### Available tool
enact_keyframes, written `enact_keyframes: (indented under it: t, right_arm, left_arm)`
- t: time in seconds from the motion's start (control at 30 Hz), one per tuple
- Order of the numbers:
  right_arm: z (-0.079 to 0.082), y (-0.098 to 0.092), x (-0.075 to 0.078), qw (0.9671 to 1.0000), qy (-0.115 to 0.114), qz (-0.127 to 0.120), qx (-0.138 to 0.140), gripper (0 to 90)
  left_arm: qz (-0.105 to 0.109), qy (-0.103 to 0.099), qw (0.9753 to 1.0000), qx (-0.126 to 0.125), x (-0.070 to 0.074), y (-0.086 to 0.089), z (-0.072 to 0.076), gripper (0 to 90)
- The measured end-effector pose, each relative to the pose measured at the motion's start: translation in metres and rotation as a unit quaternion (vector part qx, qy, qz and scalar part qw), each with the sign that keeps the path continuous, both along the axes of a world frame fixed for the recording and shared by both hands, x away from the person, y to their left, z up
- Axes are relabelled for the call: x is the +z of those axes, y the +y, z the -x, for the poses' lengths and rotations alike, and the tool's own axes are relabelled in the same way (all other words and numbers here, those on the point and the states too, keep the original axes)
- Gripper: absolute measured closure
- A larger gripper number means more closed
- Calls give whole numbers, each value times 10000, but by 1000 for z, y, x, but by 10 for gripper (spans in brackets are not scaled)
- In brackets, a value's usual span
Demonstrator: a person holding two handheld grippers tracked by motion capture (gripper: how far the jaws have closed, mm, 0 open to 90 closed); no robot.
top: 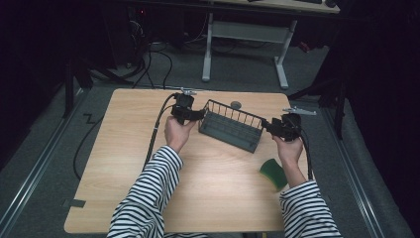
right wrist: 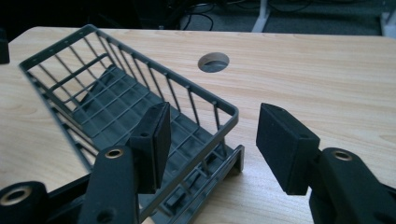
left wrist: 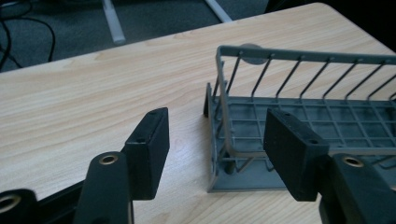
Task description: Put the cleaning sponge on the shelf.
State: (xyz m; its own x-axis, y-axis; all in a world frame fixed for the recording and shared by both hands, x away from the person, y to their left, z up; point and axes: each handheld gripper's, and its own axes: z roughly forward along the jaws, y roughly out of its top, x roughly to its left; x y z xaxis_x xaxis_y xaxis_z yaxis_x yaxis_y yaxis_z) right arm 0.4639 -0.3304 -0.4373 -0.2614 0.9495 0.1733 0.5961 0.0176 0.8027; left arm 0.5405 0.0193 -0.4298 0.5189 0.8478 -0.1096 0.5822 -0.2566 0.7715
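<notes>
Rack [top: 232,130], the grey wire dish basket, is sitting slantwise near the middle of the table [top: 124,163], and I am holding a gripper at each of its short ends. My left forearm is reaching forward, its left gripper [top: 190,115] gaping wide with the rack's end wall standing between the pads, not pinched. My right hand is bringing the right gripper [top: 271,127] level, also spread, straddling the rack's corner rim. Green sponge [top: 274,173] is lying beside my right wrist.
</notes>
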Motion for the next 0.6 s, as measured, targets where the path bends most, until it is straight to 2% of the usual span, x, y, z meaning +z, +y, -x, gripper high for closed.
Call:
enact_keyframes:
  t: [0.17, 0.2, 0.27, 0.33, 0.47, 0.6]
  right_arm:
    - [-5, -2, -7, 9999, 83, 40, -80, 454]
    - [-7, -1, -9, 9999, 90, 80, -68, 458]
    - [-7, 0, -10, 9999, 93, 82, -53, 461]
    - [-8, 2, -11, 9998, 112, 157, -6, 482]
    - [-9, 4, -13, 9996, 161, 217, 26, 505]
    - [-10, 7, -14, 9994, 174, 250, 184, 555]
  left_arm:
    - [29, 49, 10000, 7, -9, -1, -6, 440]
    - [41, 51, 10000, 12, -9, -1, -6, 476]
    - [92, 58, 9999, 25, -10, -1, -7, 487]
    - [139, 80, 9999, -41, -11, -2, -8, 548]
    - [237, 123, 9995, -136, -12, -2, -8, 612]
    - [318, 221, 9991, -199, -11, -2, -9, 680]
